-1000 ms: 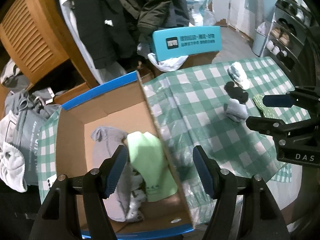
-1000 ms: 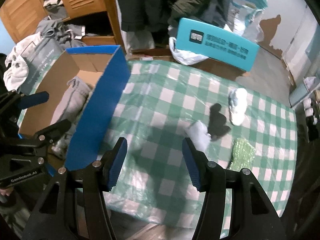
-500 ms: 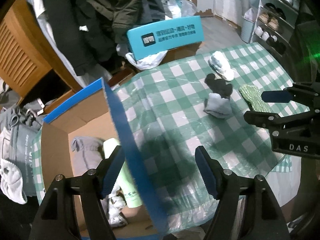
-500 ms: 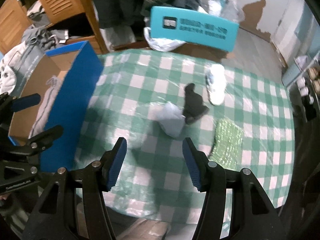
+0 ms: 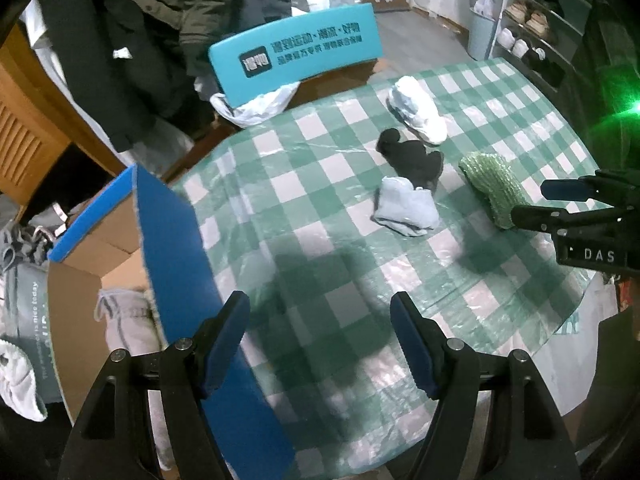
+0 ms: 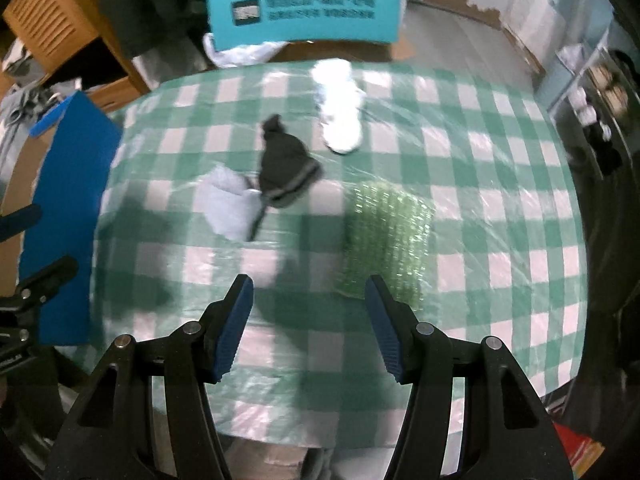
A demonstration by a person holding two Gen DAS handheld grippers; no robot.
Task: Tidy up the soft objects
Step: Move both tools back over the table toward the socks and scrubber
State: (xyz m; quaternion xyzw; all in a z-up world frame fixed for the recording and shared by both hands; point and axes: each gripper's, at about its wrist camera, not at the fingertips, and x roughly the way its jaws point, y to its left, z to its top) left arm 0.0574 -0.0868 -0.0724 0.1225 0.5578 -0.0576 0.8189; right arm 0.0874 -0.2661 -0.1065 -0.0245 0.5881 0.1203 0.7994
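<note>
- My left gripper (image 5: 320, 332) has its jaws spread wide with nothing in them, hanging over the near edge of the table (image 5: 304, 200), right beside the blue wall of the cardboard box (image 5: 176, 248).
- My right gripper (image 6: 308, 312) is released and empty too, over the near part of the checked cloth, with the green knitted piece (image 6: 386, 236) just beyond its right finger.
- Four soft things lie out on the table: the green one, a pale blue sock (image 5: 404, 208) touching a black sock (image 5: 414, 158), and a white sock (image 5: 418, 110) further back.
- Inside the box I can see a grey garment (image 5: 128, 320).
- A teal chair back (image 6: 304, 10) stands behind the table.
</note>
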